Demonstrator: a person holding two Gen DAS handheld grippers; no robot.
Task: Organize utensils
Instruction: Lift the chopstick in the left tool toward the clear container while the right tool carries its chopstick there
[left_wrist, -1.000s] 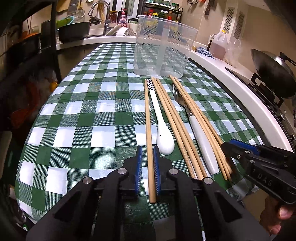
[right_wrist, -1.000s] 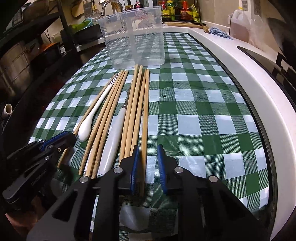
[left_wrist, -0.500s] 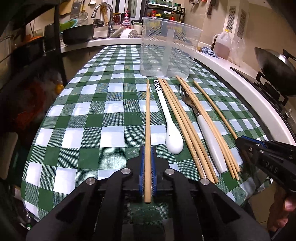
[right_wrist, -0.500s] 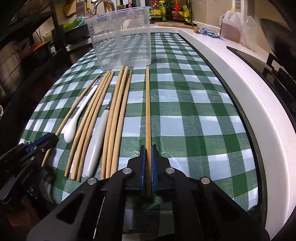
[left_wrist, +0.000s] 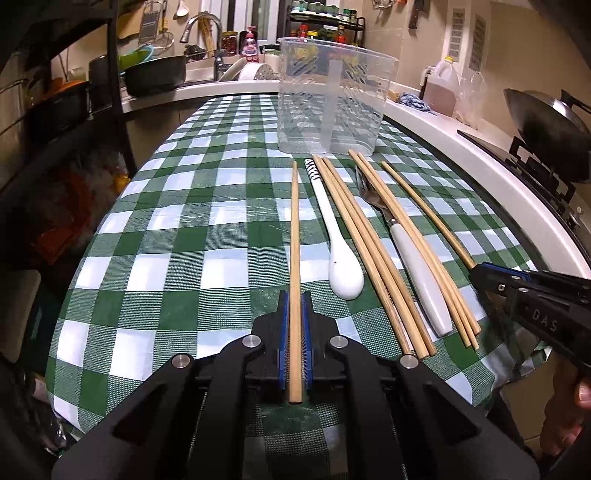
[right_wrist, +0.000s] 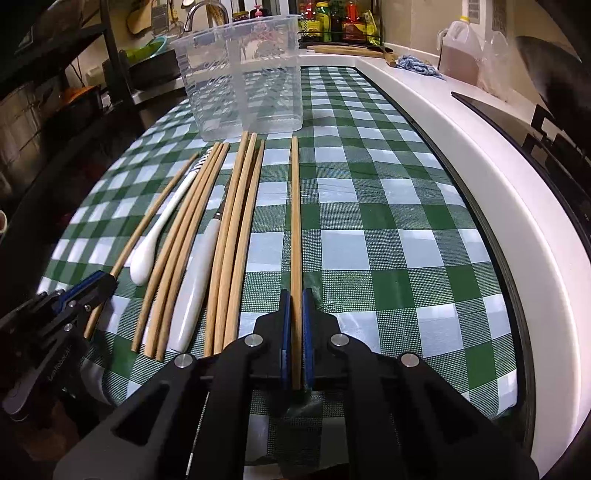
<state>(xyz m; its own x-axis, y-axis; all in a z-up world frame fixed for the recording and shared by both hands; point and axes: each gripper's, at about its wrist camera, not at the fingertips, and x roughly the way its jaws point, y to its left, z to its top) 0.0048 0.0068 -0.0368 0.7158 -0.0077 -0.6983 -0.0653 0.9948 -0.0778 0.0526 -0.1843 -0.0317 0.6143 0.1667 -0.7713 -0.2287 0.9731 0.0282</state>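
Note:
Wooden chopsticks, a white spoon (left_wrist: 341, 251) and a white-handled fork (left_wrist: 413, 258) lie in a row on the green checked tablecloth (left_wrist: 184, 236). My left gripper (left_wrist: 294, 295) is shut on the leftmost chopstick (left_wrist: 294, 229), which points toward the clear plastic holder (left_wrist: 332, 99). My right gripper (right_wrist: 295, 293) is shut on the rightmost chopstick (right_wrist: 295, 206). The right gripper (left_wrist: 480, 271) also shows at the right edge of the left wrist view, clamping its chopstick (left_wrist: 424, 210). The left gripper (right_wrist: 105, 278) shows at the lower left of the right wrist view, on its chopstick (right_wrist: 155, 206).
The clear holder (right_wrist: 243, 77) stands at the far end of the row. A white counter edge (right_wrist: 480, 177) runs along the right, with a wok (left_wrist: 546, 122) on a stove beyond. A sink with a faucet (left_wrist: 207, 40) and a dark pan (left_wrist: 155, 74) lie at the back left.
Both grippers closed on a chopstick each: the left on the leftmost one, the right on the rightmost one. The right one swung away from its neighbours. Both held sticks now run straight ahead.

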